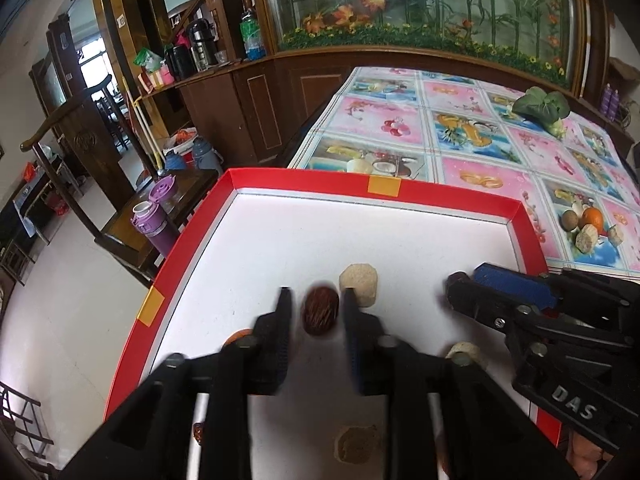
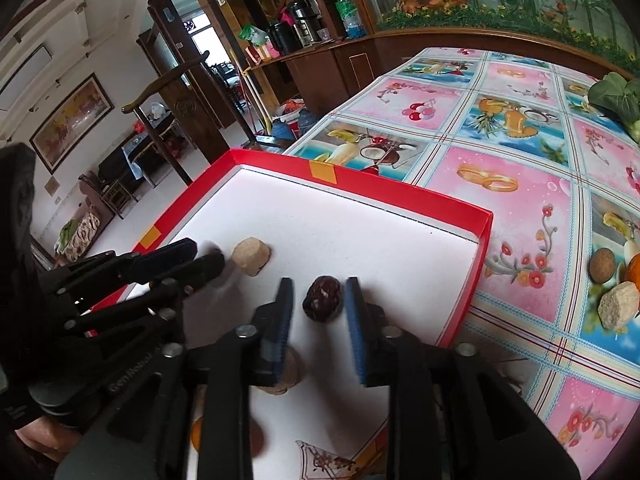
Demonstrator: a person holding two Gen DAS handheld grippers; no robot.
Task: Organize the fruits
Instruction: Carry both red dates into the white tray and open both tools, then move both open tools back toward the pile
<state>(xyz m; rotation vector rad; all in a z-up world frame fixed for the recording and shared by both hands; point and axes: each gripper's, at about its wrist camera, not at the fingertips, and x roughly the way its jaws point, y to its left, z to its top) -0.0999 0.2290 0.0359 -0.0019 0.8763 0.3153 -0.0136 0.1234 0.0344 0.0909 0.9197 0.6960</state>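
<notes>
A red-rimmed tray with a white floor lies at the near corner of the table. My left gripper is open low over the tray floor, and a blurred dark red-brown fruit sits between its fingers with small gaps on both sides. A beige cylindrical piece stands just past the right fingertip. My right gripper is also open, straddling a dark maroon fruit on the tray floor without touching it. Each gripper shows in the other's view, the right one and the left one.
More pieces lie in the tray under the grippers, including two beige chunks. A small pile with an orange, a brown ball and a beige chunk sits on the patterned tablecloth to the right. A green vegetable lies farther back. A chair with purple bottles stands left.
</notes>
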